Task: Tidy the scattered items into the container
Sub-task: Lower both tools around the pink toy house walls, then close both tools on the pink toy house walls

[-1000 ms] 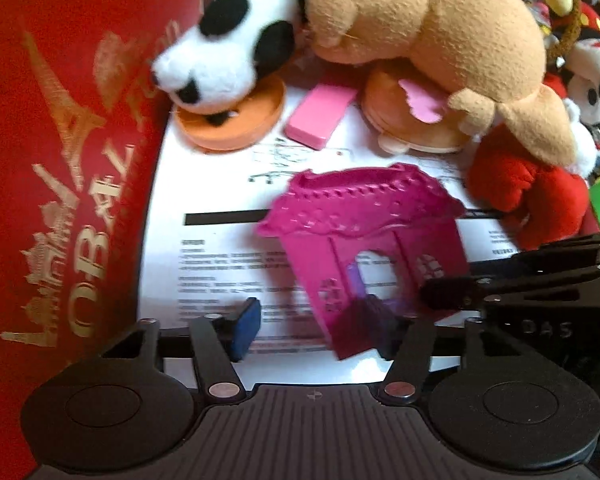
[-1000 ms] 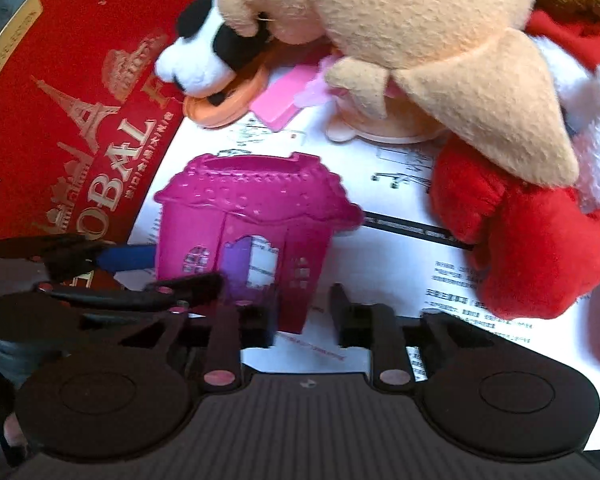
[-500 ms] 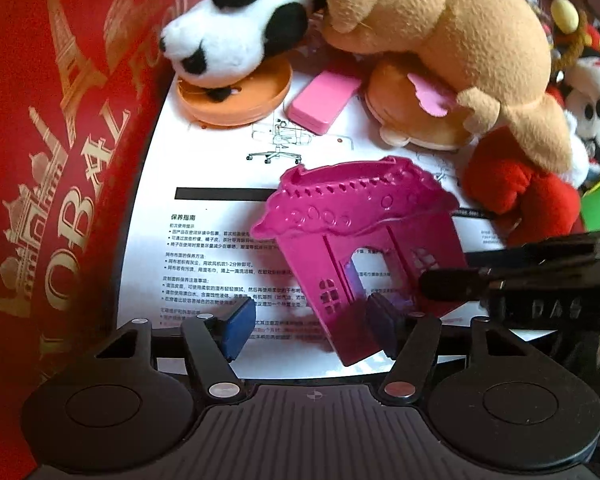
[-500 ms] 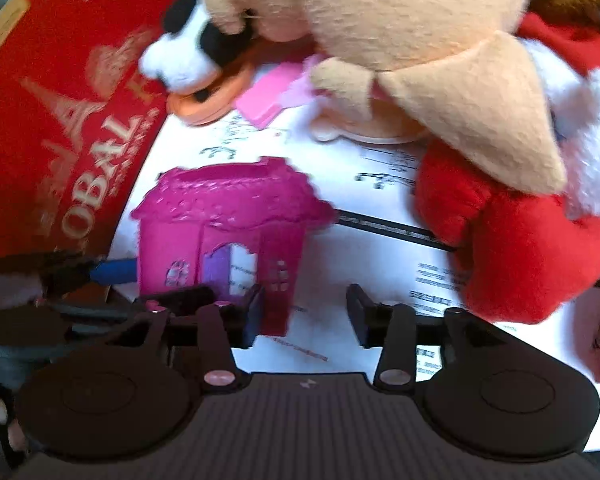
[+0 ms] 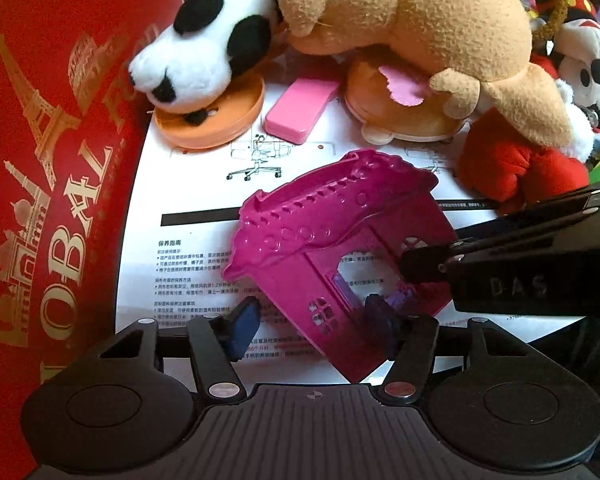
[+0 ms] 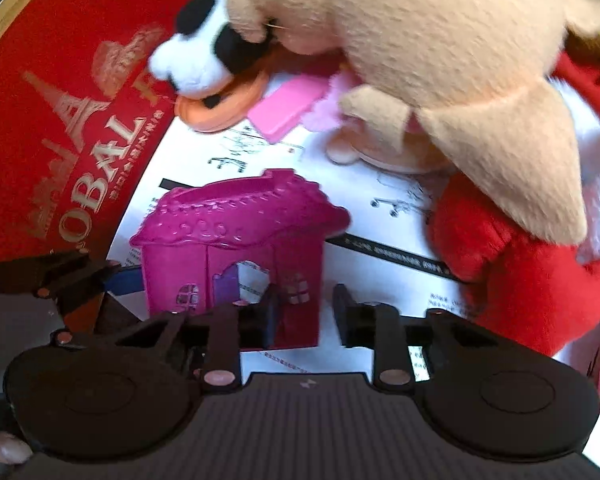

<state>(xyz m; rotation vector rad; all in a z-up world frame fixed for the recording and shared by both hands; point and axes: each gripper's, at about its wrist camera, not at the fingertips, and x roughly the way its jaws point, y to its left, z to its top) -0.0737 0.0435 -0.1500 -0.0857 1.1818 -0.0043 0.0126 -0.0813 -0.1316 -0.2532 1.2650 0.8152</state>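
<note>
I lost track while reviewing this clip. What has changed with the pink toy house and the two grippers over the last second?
The pink toy house has tipped further over. Both the left gripper and the right gripper have their jaws closing, each straddling a wall of it. The plush toys, pink block and paper sheet stayed put.

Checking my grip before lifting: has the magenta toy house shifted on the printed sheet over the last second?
Yes. In the left wrist view the magenta toy house has tilted, roof swinging up toward the pink eraser, against the printed sheet.
</note>
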